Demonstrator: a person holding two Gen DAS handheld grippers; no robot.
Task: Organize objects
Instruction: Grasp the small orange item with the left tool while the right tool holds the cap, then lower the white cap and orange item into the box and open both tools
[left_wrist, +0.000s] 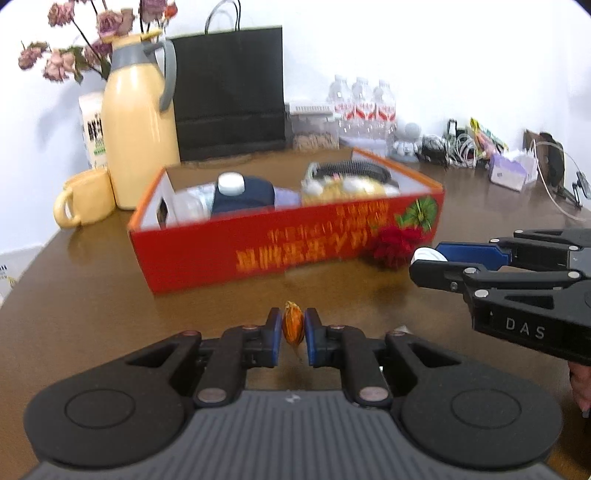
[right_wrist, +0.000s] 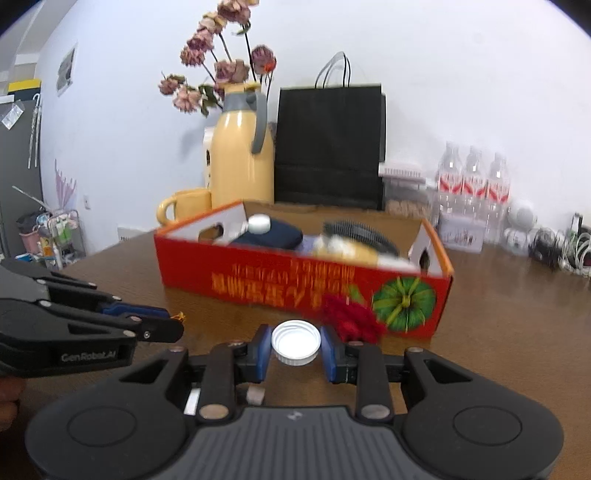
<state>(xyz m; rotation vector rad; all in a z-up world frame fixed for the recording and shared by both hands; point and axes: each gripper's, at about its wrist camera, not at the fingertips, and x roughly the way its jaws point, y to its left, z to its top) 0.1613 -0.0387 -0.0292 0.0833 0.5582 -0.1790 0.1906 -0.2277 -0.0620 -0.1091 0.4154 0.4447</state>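
Note:
A small orange-gold wrapped candy sits pinched between the blue pads of my left gripper, which is shut on it just above the brown table. My right gripper is shut on a white bottle cap, open side up; the same cap shows at its tip in the left wrist view. From the right wrist view my left gripper lies at the left with a bit of the candy peeking out. A red cardboard box stands ahead, holding a bottle, a dark pouch and a black brush. A red flower lies against the box front.
Behind the box stand a yellow thermos jug, a yellow mug, a black paper bag and dried flowers. Water bottles, a small white figure, cables and a tissue pack line the back right. The table edge falls away at the left.

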